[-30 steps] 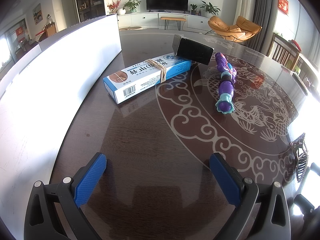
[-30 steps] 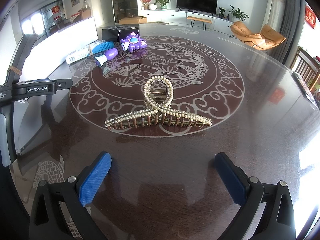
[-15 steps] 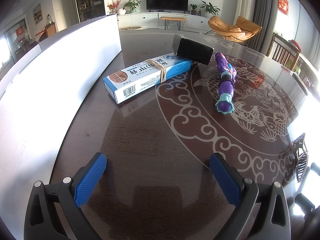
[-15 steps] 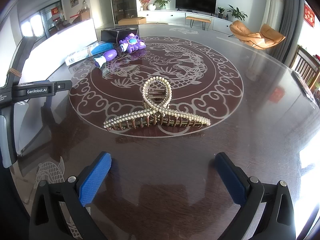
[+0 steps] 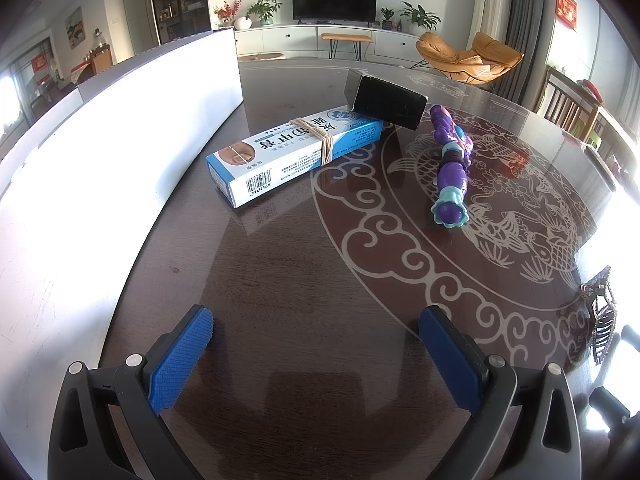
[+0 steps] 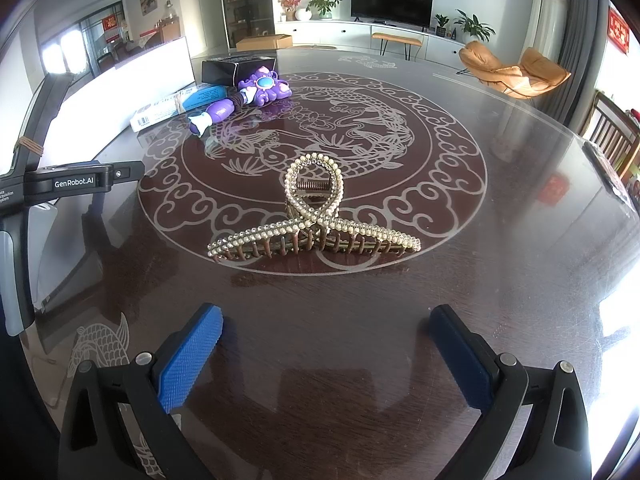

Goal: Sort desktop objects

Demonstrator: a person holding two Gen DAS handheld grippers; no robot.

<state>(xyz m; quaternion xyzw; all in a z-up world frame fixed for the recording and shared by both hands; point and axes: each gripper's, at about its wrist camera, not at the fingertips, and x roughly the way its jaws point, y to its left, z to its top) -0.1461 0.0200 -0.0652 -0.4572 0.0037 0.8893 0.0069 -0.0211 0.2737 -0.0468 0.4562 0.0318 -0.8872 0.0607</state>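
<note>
I've got both grippers spread wide, empty: R gripper (image 6: 326, 344) faces the pearl hair claw (image 6: 314, 216), L gripper (image 5: 316, 344) faces the ointment box (image 5: 294, 152).

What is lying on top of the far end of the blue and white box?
A black box rests on the far end of the blue and white box, hiding that end. A rubber band wraps its middle.

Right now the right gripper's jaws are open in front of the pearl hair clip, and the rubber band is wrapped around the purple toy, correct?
Not quite. The rubber band is wrapped around the blue and white box, not the purple toy, as the left wrist view shows. The right gripper does sit with open jaws before the pearl hair clip.
</note>
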